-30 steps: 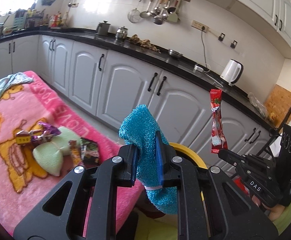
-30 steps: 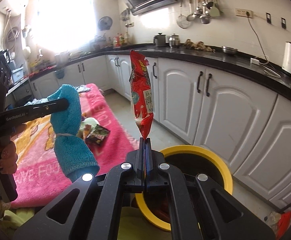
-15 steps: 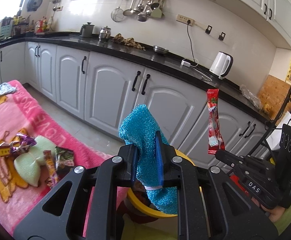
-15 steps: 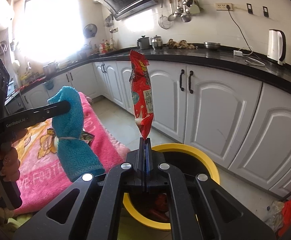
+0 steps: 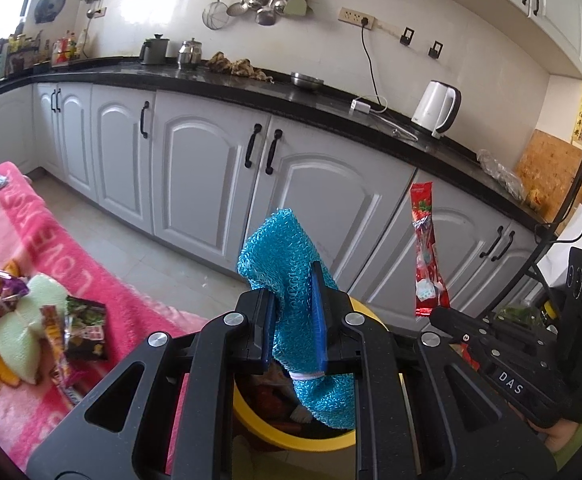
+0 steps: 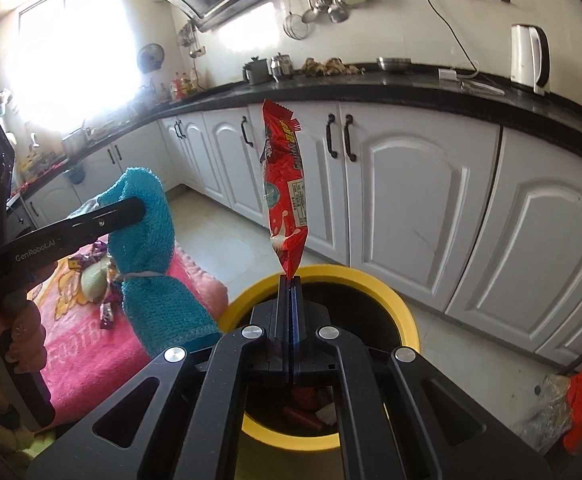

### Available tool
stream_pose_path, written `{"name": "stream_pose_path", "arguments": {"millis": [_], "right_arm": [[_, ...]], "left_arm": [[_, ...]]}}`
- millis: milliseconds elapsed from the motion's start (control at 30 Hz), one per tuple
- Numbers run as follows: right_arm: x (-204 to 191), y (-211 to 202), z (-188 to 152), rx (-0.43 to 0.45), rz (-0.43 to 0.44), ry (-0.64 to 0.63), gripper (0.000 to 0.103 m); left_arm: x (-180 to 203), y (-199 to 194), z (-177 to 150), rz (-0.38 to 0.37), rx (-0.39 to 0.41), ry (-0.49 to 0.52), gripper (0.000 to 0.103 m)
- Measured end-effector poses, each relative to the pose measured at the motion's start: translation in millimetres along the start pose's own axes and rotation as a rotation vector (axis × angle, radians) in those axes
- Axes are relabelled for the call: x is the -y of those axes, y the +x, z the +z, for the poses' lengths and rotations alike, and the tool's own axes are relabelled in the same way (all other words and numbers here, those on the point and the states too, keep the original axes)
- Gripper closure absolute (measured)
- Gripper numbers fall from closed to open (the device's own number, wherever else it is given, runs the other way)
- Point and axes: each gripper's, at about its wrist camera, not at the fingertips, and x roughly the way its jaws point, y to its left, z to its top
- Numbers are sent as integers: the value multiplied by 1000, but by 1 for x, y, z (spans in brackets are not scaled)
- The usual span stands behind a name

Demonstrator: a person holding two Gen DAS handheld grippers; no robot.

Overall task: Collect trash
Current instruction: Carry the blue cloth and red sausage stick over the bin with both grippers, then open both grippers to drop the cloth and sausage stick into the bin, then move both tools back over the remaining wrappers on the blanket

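**Two Grippers, Two Pieces of Trash, One Yellow Bin**

In a kitchen lined with white cabinets [image 5: 207,176], a person's two hand-held grippers hang over a yellow trash bin [image 6: 405,316] that stands on the tiled floor just beside a pink blanket [image 5: 71,248]. The left gripper [image 5: 293,328] is clamped on a blue knitted cloth [image 5: 283,248] — its upper end stands above the blue pads, its lower end, bound with a white band, dangles over the bin's opening. The right gripper [image 6: 290,312] has its jaws pressed together on the bottom tip of a red snack wrapper [image 6: 285,188], which stands upright above the bin's far rim. Red scraps already lie inside the bin. On the blanket, more wrappers [image 5: 85,328] remain around a pale green pad [image 5: 23,332] — well apart from both grippers. A white kettle [image 5: 437,108] sits on the black countertop behind.
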Motion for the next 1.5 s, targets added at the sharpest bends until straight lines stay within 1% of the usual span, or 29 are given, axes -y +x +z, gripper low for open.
{"name": "stream_pose_path", "arguments": {"millis": [300, 533, 600, 633, 667, 700, 733, 800, 1000, 1100, 1233, 1267, 1333, 1433, 1500], "right_arm": [[16, 26, -17, -92, -12, 63, 102], [18, 39, -23, -144, -11, 88, 101], [21, 43, -25, -166, -26, 105, 93], [23, 45, -24, -172, -32, 113, 82], [25, 45, -25, -176, -35, 122, 76], [28, 45, -24, -174, -39, 129, 76], [29, 43, -24, -168, -44, 134, 76], [32, 41, -22, -156, -51, 138, 76], [31, 36, -19, -136, -59, 132, 72], [27, 33, -16, -122, -57, 126, 68], [20, 27, -13, -96, -49, 112, 60], [18, 25, -12, -88, -46, 109, 58], [13, 21, -9, -72, -41, 103, 55], [3, 16, -7, -54, -36, 80, 51], [-3, 14, -6, -44, -35, 66, 47]], "left_arm": [[-2, 32, -6, -5, -44, -11, 92], [-4, 51, -11, -9, -75, -23, 91], [-4, 54, -12, -16, -83, -26, 88], [-6, 57, -13, -23, -89, -31, 88], [-7, 58, -14, -24, -92, -37, 84], [-8, 59, -14, -22, -94, -41, 81], [-10, 59, -15, -20, -96, -44, 74], [-14, 58, -16, -20, -98, -56, 67], [-24, 46, -14, 1, -75, -77, 54], [-32, 35, -12, 15, -61, -91, 43], [-41, 20, -12, 38, -37, -103, 39], [-45, 16, -12, 48, -32, -108, 30], [-49, 8, -11, 57, -20, -116, 17], [-56, -7, -10, 68, 8, -119, 16], [-59, -16, -9, 80, 25, -121, 15]]}}
